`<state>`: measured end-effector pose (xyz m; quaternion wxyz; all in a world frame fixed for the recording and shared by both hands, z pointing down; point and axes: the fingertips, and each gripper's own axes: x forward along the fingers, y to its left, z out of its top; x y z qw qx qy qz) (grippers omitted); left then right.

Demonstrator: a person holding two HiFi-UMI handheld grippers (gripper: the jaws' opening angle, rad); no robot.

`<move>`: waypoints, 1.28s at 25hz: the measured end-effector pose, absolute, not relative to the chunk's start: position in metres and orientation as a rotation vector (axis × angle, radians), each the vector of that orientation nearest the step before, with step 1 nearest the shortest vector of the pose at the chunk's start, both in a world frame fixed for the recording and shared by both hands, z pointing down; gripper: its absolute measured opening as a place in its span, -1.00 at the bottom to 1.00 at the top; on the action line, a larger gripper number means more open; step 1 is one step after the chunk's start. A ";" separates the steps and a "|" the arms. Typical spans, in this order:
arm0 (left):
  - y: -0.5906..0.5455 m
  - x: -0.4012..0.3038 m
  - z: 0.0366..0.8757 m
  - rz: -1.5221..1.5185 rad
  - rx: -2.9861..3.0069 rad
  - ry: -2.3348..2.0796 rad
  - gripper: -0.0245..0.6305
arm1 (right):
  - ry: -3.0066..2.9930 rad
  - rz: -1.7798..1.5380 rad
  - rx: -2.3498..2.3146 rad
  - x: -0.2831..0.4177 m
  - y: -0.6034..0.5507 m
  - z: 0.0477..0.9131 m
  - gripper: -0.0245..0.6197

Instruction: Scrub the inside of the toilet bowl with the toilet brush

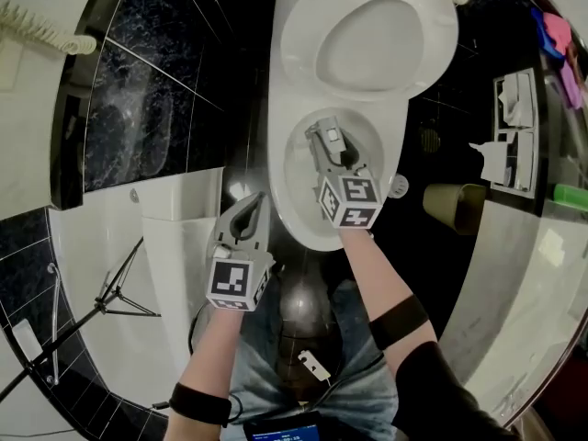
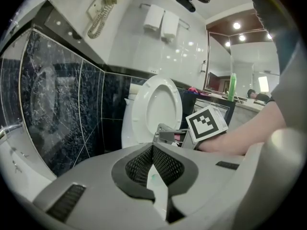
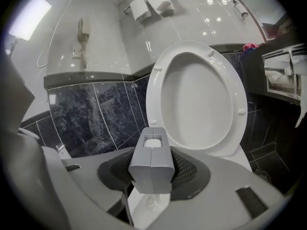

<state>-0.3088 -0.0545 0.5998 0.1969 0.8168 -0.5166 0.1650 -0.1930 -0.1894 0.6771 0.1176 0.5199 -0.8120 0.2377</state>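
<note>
The white toilet has its seat and lid raised, and its bowl rim lies open below. My right gripper hangs over the bowl, shut on the grey block handle of the toilet brush. In the right gripper view the block fills the jaws of the right gripper; a pale shaft runs down from it, and the brush head is hidden. My left gripper is shut on nothing, left of the bowl. It looks toward the raised seat and the right gripper.
Dark marble tiles line the wall left of the toilet. A tan bin stands on the floor at right, beside a counter with a green bottle. A tripod stands at left. Paper rolls and a wall phone hang above.
</note>
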 end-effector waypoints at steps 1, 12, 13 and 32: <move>-0.057 -0.308 0.600 0.460 2.285 -1.446 -0.94 | -2.376 0.699 1.542 -0.191 -0.197 0.676 -0.30; -0.082 -0.274 0.603 0.456 2.308 -1.407 -0.94 | -2.335 0.626 1.717 -0.131 -0.248 0.668 -0.30; -0.084 -0.269 0.603 0.450 2.301 -1.406 -0.94 | -2.320 0.621 1.738 -0.120 -0.250 0.669 -0.30; -0.059 -0.172 0.597 0.486 2.390 -1.274 -0.94 | -2.120 0.576 1.767 0.009 -0.174 0.672 -0.30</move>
